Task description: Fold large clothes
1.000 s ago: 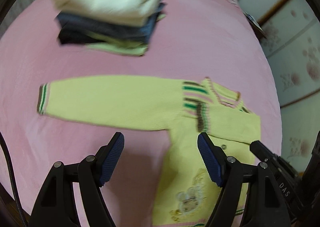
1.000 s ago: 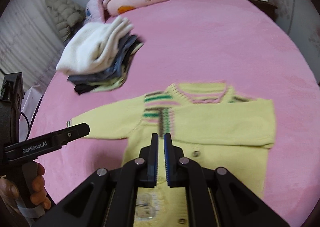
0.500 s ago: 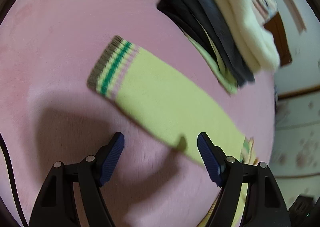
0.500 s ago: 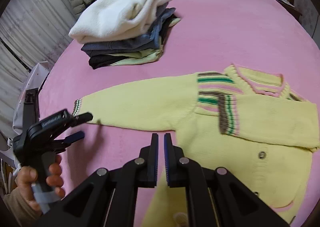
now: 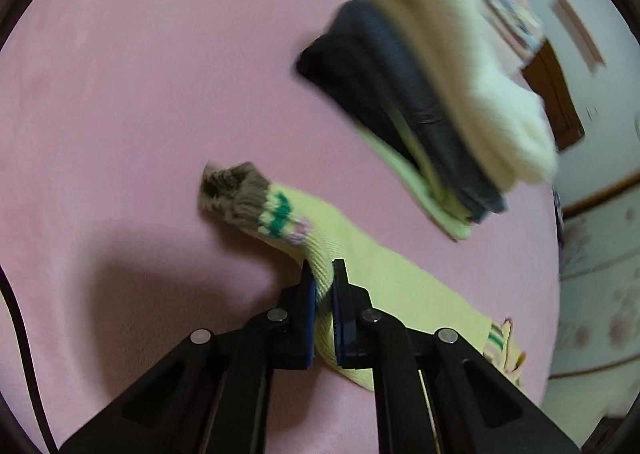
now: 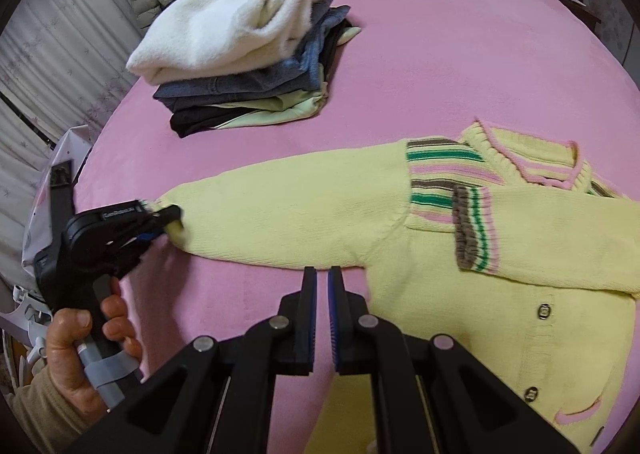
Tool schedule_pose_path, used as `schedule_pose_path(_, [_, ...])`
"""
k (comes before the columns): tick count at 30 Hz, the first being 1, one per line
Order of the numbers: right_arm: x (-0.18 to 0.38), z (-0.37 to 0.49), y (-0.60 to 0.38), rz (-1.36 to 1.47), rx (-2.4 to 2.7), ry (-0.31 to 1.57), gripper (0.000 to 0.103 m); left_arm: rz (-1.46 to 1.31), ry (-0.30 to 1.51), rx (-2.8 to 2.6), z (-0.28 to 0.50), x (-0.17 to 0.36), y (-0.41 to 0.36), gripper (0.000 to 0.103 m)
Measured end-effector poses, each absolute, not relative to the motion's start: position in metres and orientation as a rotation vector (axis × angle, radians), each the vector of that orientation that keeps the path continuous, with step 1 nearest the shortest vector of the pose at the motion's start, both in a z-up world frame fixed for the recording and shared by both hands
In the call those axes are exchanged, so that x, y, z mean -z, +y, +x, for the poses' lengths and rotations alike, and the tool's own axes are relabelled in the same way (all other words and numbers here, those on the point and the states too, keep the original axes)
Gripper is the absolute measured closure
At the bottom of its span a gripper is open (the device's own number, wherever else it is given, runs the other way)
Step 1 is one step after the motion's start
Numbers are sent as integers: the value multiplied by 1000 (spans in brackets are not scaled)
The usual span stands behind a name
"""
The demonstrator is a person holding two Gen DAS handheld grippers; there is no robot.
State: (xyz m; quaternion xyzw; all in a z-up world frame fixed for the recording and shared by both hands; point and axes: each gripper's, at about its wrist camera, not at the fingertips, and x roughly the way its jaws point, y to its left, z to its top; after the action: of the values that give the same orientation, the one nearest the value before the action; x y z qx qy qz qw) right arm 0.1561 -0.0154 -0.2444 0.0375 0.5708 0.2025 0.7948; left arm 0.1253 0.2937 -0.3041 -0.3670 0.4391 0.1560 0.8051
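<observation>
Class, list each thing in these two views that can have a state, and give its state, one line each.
Left gripper: shut on the outstretched sleeve.
Right gripper: shut, empty.
Yellow cardigan: lying flat on the bed, unfolded.
Outstretched sleeve: pinched near its cuff.
Other sleeve: folded across the chest.
Pile of clothes: folded, stacked.

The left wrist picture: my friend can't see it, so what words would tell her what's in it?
The left gripper is shut on the yellow sweater sleeve near its striped cuff, on a pink bedspread. Behind lies a pile of folded clothes with a fluffy white top.
</observation>
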Motion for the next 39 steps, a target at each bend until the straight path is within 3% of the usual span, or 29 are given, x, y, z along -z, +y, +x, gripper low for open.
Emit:
schedule_pose_path(6, [231, 161, -53, 114, -368, 1218, 98, -559, 867, -170, 147, 240, 230, 98])
schedule_pose_path(12, [229, 167, -106, 147, -281, 1197, 98, -422, 828, 41, 177, 209, 140, 98])
schedule_pose_path(23, [246, 174, -195, 198, -150, 1215, 97, -188, 1070, 266, 206, 279, 2, 97])
schedule_pose_path(25, [251, 173, -205, 204, -140, 1230, 97, -148, 1125, 279, 204, 295, -8, 91])
schedule_pose_path(28, [258, 171, -215, 227, -156, 1255, 97, -134, 1179, 289, 198, 306, -12, 73])
schedule_pose_path(30, [262, 171, -218, 242, -172, 1270, 97, -155, 1189, 295, 188, 307, -9, 48])
schedule_pose_path(32, [263, 174, -218, 264, -194, 1279, 97, -175, 1166, 270, 182, 301, 1, 34])
schedule_pose_path(34, [262, 177, -218, 281, -215, 1277, 97, -215, 1159, 269, 176, 292, 12, 32])
schedule_pose_path(38, [258, 187, -214, 310, -249, 1250, 71, -295, 1162, 233, 167, 277, 39, 32])
schedule_pose_path(39, [258, 191, -212, 316, -258, 1242, 71, -314, 1154, 204, 162, 274, 51, 32])
